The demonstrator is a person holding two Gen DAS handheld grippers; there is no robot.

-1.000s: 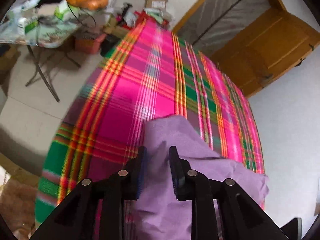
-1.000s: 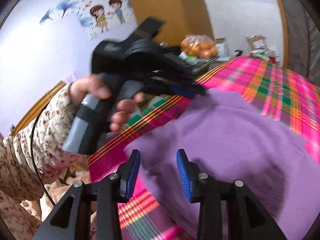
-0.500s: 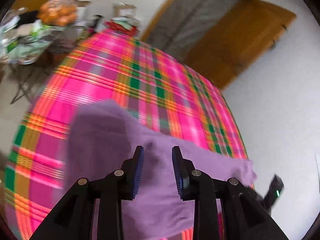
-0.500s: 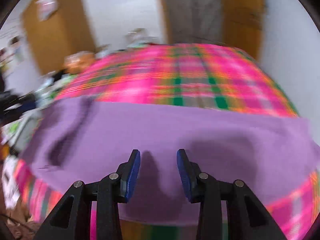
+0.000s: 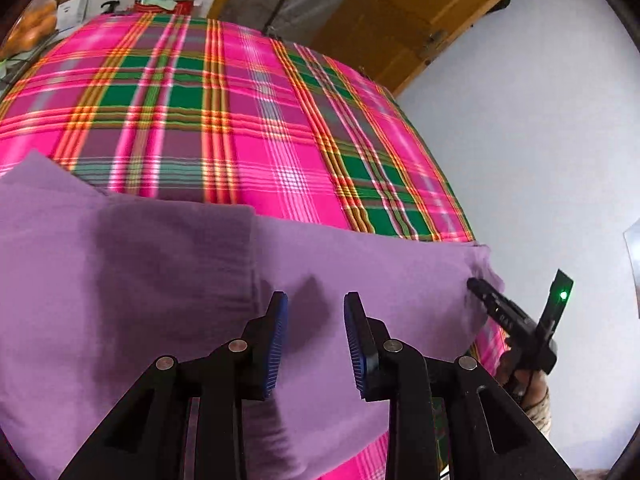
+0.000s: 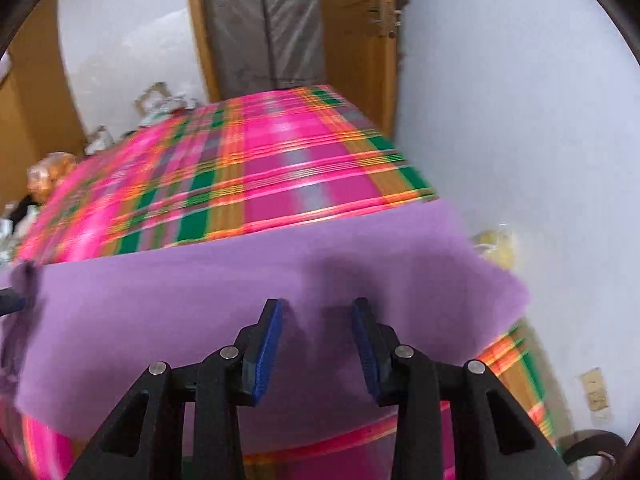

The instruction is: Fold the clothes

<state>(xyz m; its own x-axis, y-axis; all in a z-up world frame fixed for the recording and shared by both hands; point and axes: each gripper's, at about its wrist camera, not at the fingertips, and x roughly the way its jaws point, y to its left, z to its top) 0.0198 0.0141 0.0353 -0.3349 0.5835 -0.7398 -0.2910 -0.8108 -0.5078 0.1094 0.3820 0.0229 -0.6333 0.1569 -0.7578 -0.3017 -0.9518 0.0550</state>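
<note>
Left wrist view: left tongs [image 5: 315, 300] at 6 o'clock, parted, having just been opening, nothing pinched between the blue pads [image 5: 276, 340]. Hovering over the purple cloth [image 5: 160, 280], with a shadow on it just past the tips. Cloth spread flat across the near end of the bed [image 5: 240, 120], from 9 o'clock to 3 o'clock, doubled at 9 o'clock, one fold edge running toward 12 beside the left-hand pad. Right tongs [image 5: 474, 283] at 4 o'clock, tip at the cloth's corner; touching or not, cannot tell. Hand [image 5: 532, 392] behind them at 5 o'clock. Past the cloth, bed in pink and green plaid up to 12 o'clock. Boxes [image 5: 76, 0] at 11 o'clock, wooden door [image 5: 420, 0] at 1 o'clock, wall [image 5: 520, 140] at 3 o'clock.

Right wrist view: right tongs [image 6: 317, 304] at 6 o'clock, likewise parted, cloth [image 6: 240, 280] showing through the gap, unclamped. Cloth from 9 o'clock to 3 o'clock, its corner hanging past the bed's [image 6: 280, 168] edge at 3 o'clock. Blurred plaid toward 12 o'clock, door [image 6: 352, 20] at 12 o'clock, wall [image 6: 520, 120] at 2 o'clock.
</note>
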